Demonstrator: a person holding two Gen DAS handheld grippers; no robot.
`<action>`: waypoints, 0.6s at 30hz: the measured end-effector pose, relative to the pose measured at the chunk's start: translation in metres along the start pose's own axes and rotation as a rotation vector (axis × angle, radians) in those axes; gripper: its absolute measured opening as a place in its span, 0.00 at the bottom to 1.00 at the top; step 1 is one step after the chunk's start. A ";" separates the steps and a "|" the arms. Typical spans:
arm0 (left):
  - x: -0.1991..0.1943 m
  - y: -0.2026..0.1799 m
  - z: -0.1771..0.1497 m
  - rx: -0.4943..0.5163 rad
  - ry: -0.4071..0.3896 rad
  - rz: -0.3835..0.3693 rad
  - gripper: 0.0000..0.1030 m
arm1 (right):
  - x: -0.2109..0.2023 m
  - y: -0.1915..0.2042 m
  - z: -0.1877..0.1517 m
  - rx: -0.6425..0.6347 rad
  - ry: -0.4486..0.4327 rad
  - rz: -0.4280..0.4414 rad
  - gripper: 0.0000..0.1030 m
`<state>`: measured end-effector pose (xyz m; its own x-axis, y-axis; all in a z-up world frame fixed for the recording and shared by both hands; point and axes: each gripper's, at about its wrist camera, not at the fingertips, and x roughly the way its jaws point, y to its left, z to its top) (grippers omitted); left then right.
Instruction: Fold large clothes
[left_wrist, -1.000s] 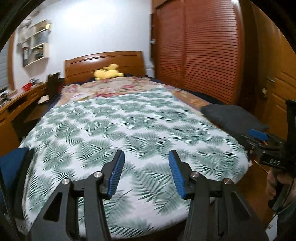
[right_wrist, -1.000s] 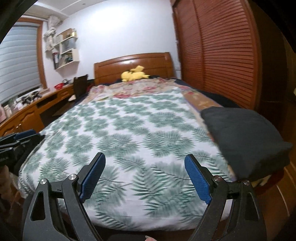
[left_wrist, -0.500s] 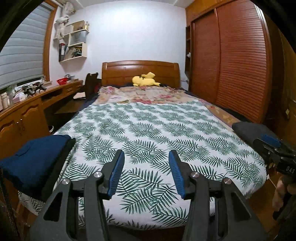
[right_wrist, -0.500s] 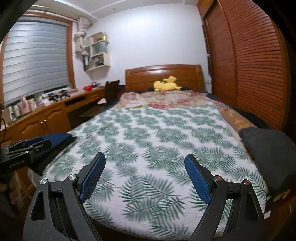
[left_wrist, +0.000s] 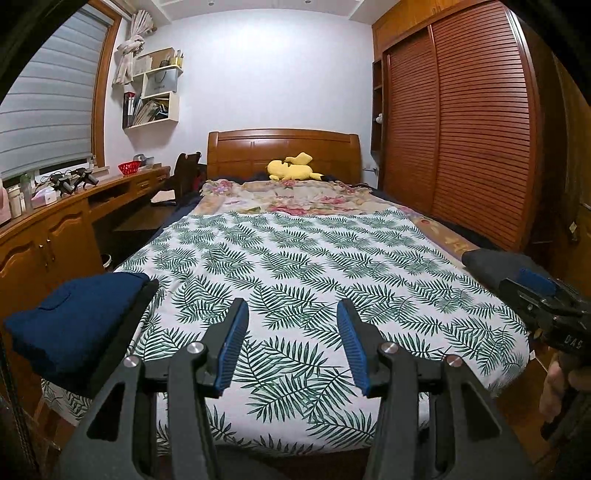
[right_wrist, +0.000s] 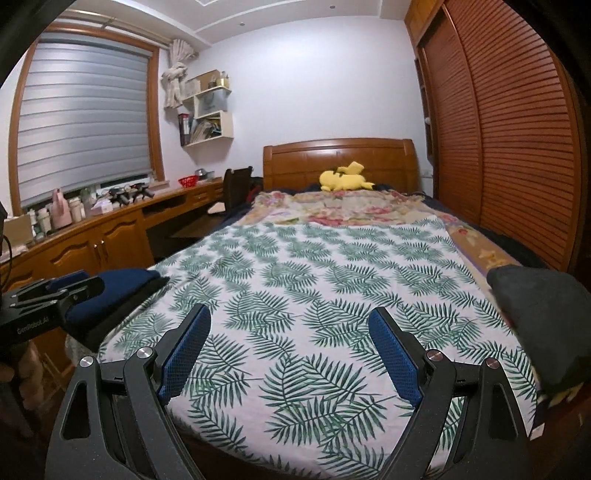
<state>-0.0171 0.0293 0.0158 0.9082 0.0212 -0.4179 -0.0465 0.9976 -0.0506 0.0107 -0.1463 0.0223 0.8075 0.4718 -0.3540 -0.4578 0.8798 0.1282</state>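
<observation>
A folded navy garment (left_wrist: 74, 314) (right_wrist: 122, 284) lies on a darker folded piece at the bed's near left corner. At the near right corner sits a folded dark grey garment (left_wrist: 498, 262) (right_wrist: 539, 321). My left gripper (left_wrist: 291, 306) hovers open over the near end of the palm-leaf sheet (left_wrist: 295, 258), with nothing between its blue pads. My right gripper (right_wrist: 290, 310) is open wider over the same sheet (right_wrist: 314, 277), also with nothing in it. Each gripper shows at the edge of the other's view: the right gripper (left_wrist: 524, 284) by the grey garment, the left gripper (right_wrist: 88, 282) by the navy one.
A yellow plush toy (left_wrist: 291, 170) lies by the wooden headboard (left_wrist: 284, 147), beyond a floral blanket (left_wrist: 288, 195). A wooden desk (right_wrist: 92, 229) with bottles and a chair (right_wrist: 236, 184) runs along the left wall. Slatted wardrobe doors (right_wrist: 498, 147) line the right side.
Both views have swung left and tipped up. The navy garment has come into view at the left and the grey garment has slid to the right edge. Both jaws stand as before.
</observation>
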 end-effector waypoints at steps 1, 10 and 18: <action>-0.001 -0.001 0.001 -0.001 -0.001 0.000 0.48 | 0.000 0.000 0.000 0.000 -0.001 -0.001 0.86; -0.005 -0.003 0.001 -0.003 -0.005 -0.005 0.48 | -0.002 0.000 0.000 0.008 0.000 0.001 0.86; -0.006 -0.004 0.001 -0.005 -0.002 -0.002 0.48 | -0.002 0.000 0.000 0.006 -0.001 0.000 0.86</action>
<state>-0.0213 0.0255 0.0197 0.9094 0.0193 -0.4156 -0.0466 0.9974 -0.0557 0.0092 -0.1470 0.0232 0.8082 0.4715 -0.3528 -0.4554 0.8803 0.1331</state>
